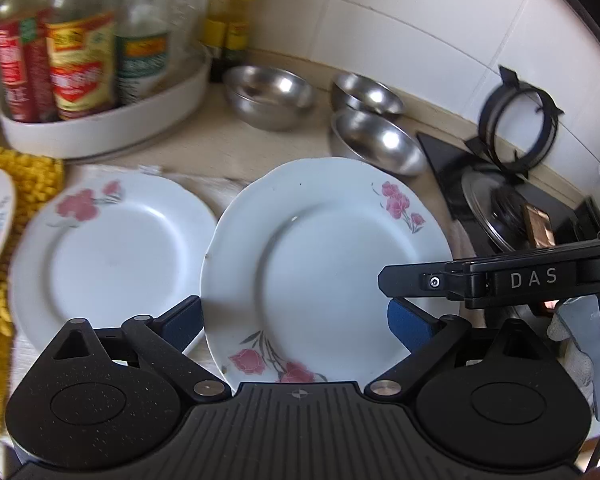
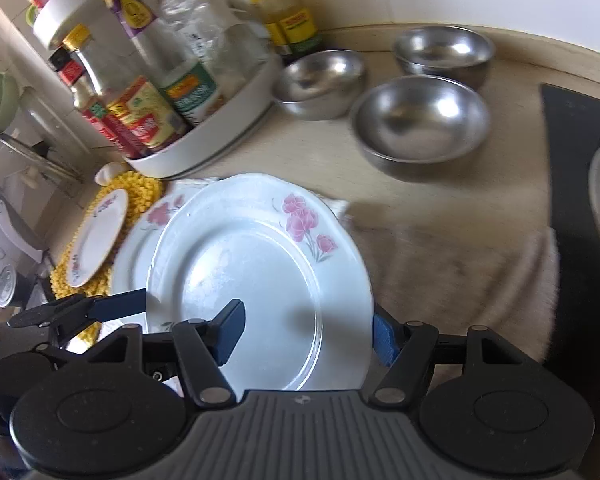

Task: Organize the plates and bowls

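Left gripper (image 1: 294,322): matte black speckled body, ribbed grey centre panel with a small crosshair mark, two round black side discs, silver pivot pins on the black linkage arms, blue pads on the fingers (image 1: 408,324). Right gripper (image 2: 308,334) looked the same; seen from the left wrist, its black arm carried white "DAS" lettering and a small screw. White knit glove (image 1: 572,344) on the hand.

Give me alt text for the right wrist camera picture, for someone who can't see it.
The right hand-held gripper grips the edge of a floral plate above a second floral plate. Three steel bowls and a tray of sauce bottles sit behind.
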### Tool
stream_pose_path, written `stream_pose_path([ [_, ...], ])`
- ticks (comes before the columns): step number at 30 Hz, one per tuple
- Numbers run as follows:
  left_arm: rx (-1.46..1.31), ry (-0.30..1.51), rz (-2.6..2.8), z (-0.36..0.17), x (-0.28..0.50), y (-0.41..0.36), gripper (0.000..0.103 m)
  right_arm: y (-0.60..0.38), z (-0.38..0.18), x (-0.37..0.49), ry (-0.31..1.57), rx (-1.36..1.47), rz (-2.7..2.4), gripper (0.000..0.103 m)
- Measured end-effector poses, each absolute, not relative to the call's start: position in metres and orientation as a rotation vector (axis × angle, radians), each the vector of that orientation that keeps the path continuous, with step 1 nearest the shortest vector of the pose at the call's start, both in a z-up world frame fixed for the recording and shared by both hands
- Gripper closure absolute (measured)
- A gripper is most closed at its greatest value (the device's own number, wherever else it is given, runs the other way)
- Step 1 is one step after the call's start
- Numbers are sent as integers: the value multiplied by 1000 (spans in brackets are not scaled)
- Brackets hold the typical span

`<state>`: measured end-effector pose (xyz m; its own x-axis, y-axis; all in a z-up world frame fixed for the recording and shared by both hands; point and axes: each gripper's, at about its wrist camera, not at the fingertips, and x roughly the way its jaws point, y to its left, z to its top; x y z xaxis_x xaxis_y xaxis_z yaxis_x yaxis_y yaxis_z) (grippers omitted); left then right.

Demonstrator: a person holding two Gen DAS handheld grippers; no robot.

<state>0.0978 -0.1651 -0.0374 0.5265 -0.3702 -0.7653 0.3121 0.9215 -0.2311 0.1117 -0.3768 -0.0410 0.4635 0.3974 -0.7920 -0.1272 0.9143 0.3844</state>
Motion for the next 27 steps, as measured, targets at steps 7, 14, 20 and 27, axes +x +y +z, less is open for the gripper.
stream_pose_path([
  [7,-108,899,-290,-29,98,-123,2,-331,-38,136,1042,253,431,21],
  [14,-122,886,-183,-31,112,-84,1,-280,-46,172,1060,201,493,21],
  [20,-140,903,-122,-43,129,-56,1,-246,-58,193,1090,167,504,21],
  [27,-165,933,-142,-56,147,-41,3,-238,-63,207,1088,164,473,21],
])
